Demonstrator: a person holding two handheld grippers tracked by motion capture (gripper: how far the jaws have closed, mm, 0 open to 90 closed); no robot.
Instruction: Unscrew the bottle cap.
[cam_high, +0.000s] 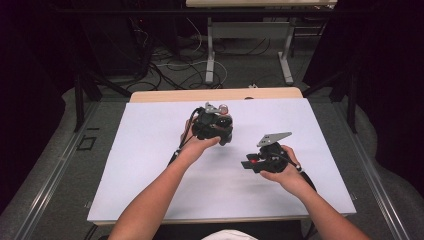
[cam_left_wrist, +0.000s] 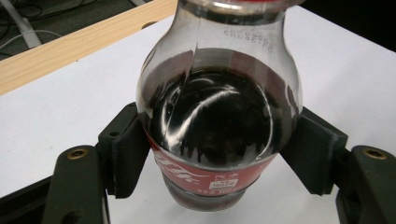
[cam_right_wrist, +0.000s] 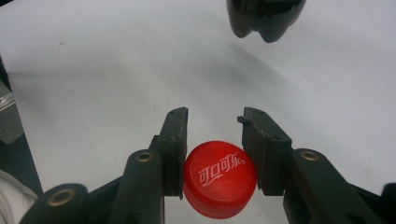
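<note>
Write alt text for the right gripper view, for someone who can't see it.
A red bottle cap with white lettering is clamped between the right gripper's two black jaws above a white table. The dark base of a bottle hangs at the top edge.

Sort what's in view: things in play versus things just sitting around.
In play:
- cola bottle, clamped in the left tool
- red cap, held between the jaws of the right tool

Just sitting around:
- white table top, bare
- cables on the floor beyond
- second table's legs
</note>
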